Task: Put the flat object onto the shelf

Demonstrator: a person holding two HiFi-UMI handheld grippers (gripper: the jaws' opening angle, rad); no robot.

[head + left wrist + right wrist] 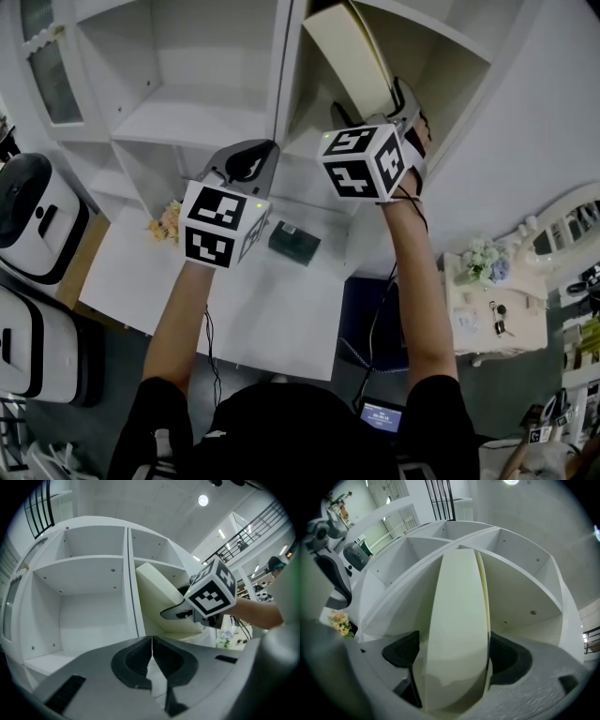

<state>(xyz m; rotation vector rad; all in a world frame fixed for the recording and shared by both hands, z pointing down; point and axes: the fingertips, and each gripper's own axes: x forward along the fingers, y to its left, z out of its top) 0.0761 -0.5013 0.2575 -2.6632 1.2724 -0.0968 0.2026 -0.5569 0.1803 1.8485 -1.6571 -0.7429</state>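
I see the flat object (457,634), a pale cream panel, pinched by its lower edge between the jaws of the right gripper (405,105). The jaws press on its two broad faces. It stands tilted inside the upper right compartment of the white shelf (187,122), and its top leans toward the divider (286,84). I judge it to be light and rather stiff, because it does not bend although it is held at one end only. Its faces look smooth, so it can slip if the pinch becomes loose. Holding it low on the edge seems good to me for letting the bottom come down on the board (I cannot tell if it touches the board already). The left gripper (152,663) has its jaws pressed together with nothing between them, and it waits in front of the left compartment, apart from the object. Below are a white table (272,319) with a dark box (294,242) and small flowers (167,222), well apart from the work. Only the divider and the compartment walls can be in the way.
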